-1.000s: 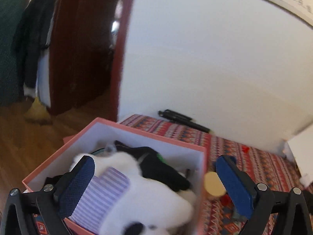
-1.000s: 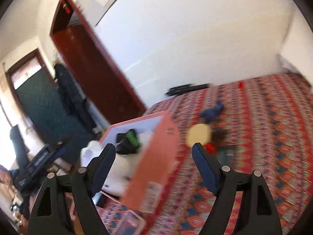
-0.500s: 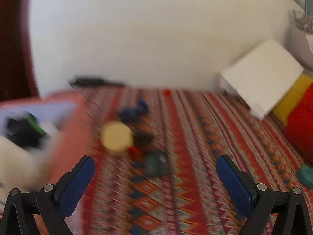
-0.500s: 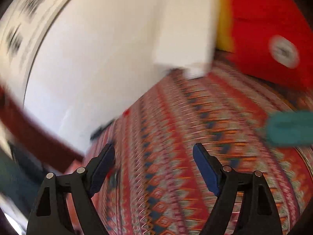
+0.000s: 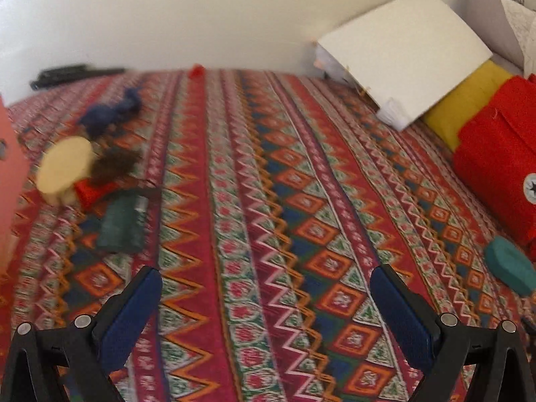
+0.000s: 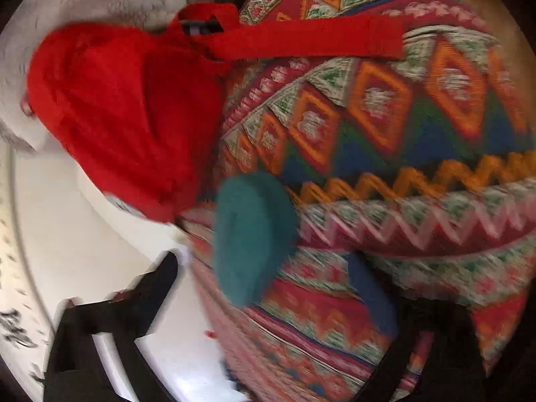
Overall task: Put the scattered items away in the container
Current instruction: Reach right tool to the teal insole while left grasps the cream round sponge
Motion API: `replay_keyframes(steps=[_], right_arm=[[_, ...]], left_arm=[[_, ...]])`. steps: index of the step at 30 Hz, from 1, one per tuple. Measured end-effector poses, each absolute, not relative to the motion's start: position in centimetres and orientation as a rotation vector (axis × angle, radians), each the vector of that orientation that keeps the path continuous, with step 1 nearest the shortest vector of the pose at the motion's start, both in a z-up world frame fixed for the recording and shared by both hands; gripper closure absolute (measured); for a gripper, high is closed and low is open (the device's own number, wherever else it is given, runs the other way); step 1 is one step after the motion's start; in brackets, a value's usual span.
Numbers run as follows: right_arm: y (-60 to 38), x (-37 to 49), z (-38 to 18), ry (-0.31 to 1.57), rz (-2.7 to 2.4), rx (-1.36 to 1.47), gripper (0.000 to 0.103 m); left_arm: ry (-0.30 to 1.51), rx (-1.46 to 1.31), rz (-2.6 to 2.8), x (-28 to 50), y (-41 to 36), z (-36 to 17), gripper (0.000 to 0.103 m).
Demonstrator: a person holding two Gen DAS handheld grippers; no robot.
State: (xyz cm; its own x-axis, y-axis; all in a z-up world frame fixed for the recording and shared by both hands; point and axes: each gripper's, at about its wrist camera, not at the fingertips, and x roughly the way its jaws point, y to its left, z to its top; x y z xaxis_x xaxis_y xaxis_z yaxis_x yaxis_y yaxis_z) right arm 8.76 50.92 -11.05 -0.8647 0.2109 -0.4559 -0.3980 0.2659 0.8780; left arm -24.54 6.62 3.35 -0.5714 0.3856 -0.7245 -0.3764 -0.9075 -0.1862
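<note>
In the left wrist view my left gripper [image 5: 266, 288] hangs open over the patterned bedspread [image 5: 268, 167], with nothing between its fingers. Scattered at the left are a cream round disc [image 5: 65, 164], a blue cloth [image 5: 110, 114], a brown tuft [image 5: 115, 164], a small red piece [image 5: 92, 194] and a dark green item [image 5: 122, 222]. The pink box [image 5: 8, 167] shows only as an edge at far left. A teal oval item [image 5: 511, 269] lies at the right. The right wrist view is rolled sideways and blurred. There my right gripper [image 6: 264, 284] is opening its jaws just short of the teal oval item [image 6: 251, 234], without touching it.
A red bag [image 5: 502, 167] and a yellow cushion [image 5: 469, 100] lie at the right, with a white board [image 5: 402, 57] leaning behind them. A black item [image 5: 67, 73] and a small red bit [image 5: 196, 72] lie by the white wall. The red bag [image 6: 127, 117] lies right beside the teal item.
Both views swung away from the pink box and across the bedspread. The right view rolled sideways and dropped close to the teal item by the red bag. The right jaws stand wider.
</note>
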Motion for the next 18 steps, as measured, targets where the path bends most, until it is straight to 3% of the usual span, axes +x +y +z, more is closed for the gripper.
replay_keyframes(steps=[7,11,18], right_arm=[[52.3,-1.7,-8.1,1.666,2.055,-0.456,0.000],[50.3,-7.4,-6.5,1.296,2.150,-0.588,0.000],[48.0,-11.8,-5.7,1.161,2.118,-0.601,0.000]], left_arm=[[0.036,-1.097,2.654,-26.7,3.3,3.4,0.001],[0.146,-1.089,2.791,-30.8,0.8,4.3,0.001],[0.062,-1.304,2.794,-41.3,-3.2,0.5,0.001]])
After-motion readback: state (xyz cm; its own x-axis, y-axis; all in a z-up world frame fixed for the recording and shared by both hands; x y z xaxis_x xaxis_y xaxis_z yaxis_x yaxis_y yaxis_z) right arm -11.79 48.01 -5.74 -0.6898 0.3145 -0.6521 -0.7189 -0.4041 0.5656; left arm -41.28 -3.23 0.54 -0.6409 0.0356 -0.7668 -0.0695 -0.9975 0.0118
